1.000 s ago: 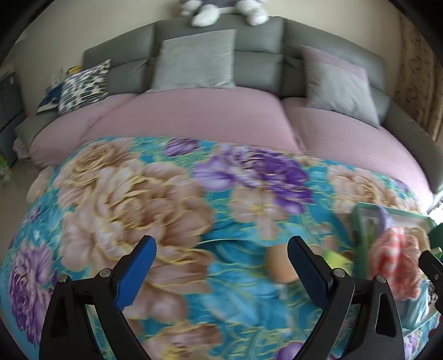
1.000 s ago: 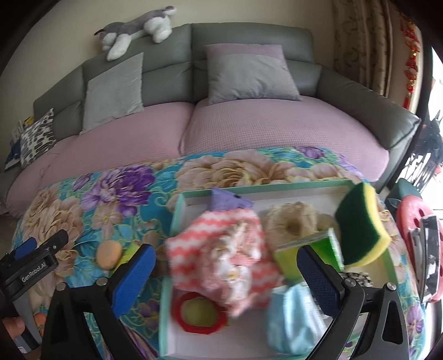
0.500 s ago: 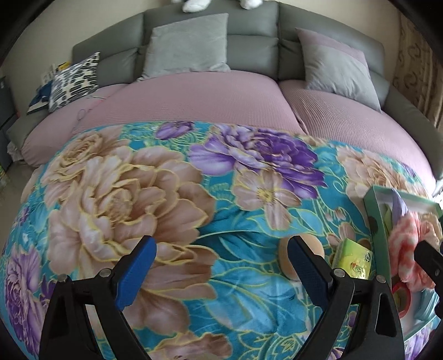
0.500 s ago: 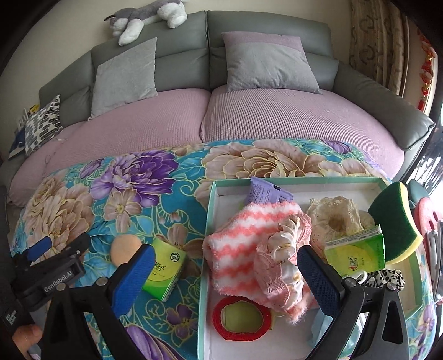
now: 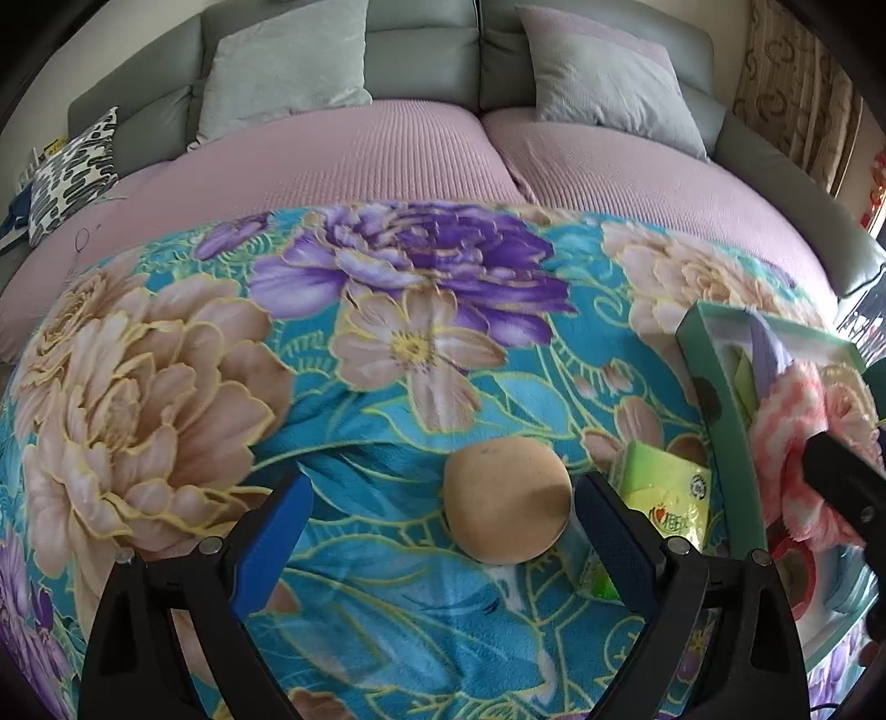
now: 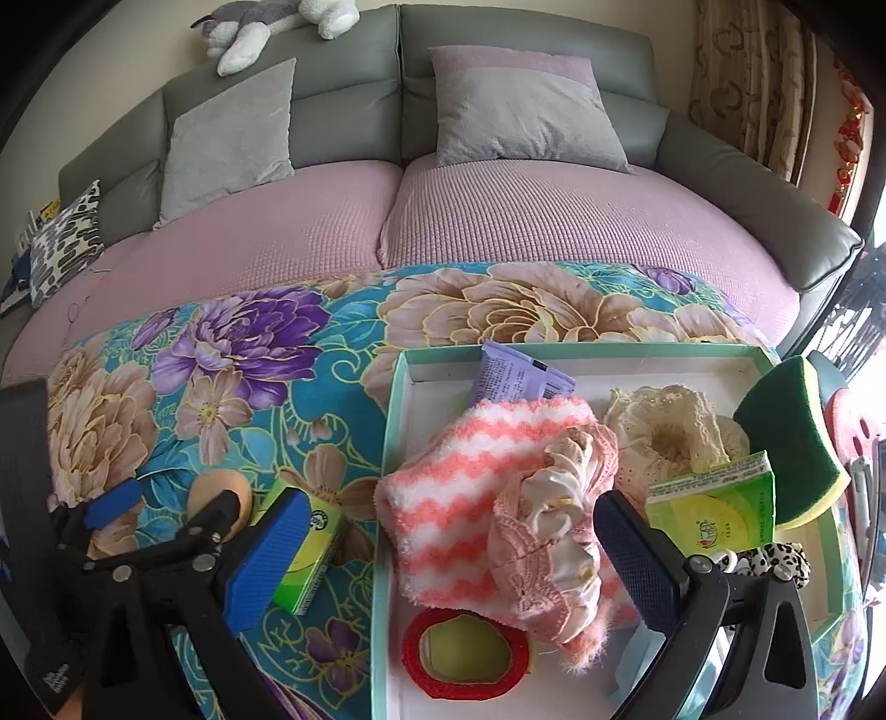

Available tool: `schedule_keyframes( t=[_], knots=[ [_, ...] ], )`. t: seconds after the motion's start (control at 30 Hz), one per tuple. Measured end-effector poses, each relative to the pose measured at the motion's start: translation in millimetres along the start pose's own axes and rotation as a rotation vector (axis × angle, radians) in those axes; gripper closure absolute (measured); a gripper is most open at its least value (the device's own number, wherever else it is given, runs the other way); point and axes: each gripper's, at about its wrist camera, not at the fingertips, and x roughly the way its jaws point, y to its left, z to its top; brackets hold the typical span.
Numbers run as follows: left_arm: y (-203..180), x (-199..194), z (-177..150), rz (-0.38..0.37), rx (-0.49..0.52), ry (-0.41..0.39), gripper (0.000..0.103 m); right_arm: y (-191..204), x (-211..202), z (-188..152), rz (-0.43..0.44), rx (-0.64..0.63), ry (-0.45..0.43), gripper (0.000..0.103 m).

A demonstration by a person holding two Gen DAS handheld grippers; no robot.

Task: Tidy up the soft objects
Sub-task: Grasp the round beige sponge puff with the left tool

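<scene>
A tan round sponge puff (image 5: 506,498) lies on the floral blanket, between the open fingers of my left gripper (image 5: 437,526), nearer the right finger. It also shows in the right wrist view (image 6: 219,493). A green tissue pack (image 5: 664,498) lies beside it, by the green tray (image 6: 581,350). The tray holds a pink-and-white striped fuzzy cloth (image 6: 470,476), a pink scrunchie (image 6: 548,548), a cream lace piece (image 6: 664,432), a green tissue pack (image 6: 714,504), a green-yellow sponge (image 6: 797,432) and a red ring (image 6: 465,653). My right gripper (image 6: 448,554) is open and empty above the tray's near left part.
A floral blanket (image 5: 249,415) covers the surface in front of a pink-covered sofa (image 6: 498,221) with grey cushions (image 6: 520,111). A plush toy (image 6: 277,22) lies on the sofa back. A purple packet (image 6: 515,379) leans in the tray's far side. A leopard-print item (image 6: 775,559) sits at the tray's right.
My left gripper moved forward and right, so the tan puff now lies between its fingers. My right gripper drew back and left over the tray; the green-yellow sponge rests at the tray's right edge.
</scene>
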Motion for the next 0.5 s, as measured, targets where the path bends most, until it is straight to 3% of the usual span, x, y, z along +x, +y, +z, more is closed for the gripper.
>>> schedule_keyframes(
  t=[0.23, 0.3, 0.47, 0.5],
  knots=[
    [-3.4, 7.9, -0.5, 0.001, 0.014, 0.019, 0.010, -1.5, 1.1, 0.3, -0.009, -0.009, 0.004, 0.000],
    [-4.0, 7.8, -0.7, -0.002, 0.013, 0.021, 0.025, -0.6, 0.4, 0.2, -0.012, -0.016, 0.003, 0.000],
    [-8.3, 3.2, -0.9, -0.001, 0.045, 0.021, 0.051, -0.3, -3.7, 0.3, -0.019, -0.021, -0.004, 0.000],
    [-8.5, 2.0, -1.2, -0.005, 0.047, 0.021, 0.051, -0.5, -4.1, 0.2, -0.024, -0.022, 0.000, 0.000]
  ],
)
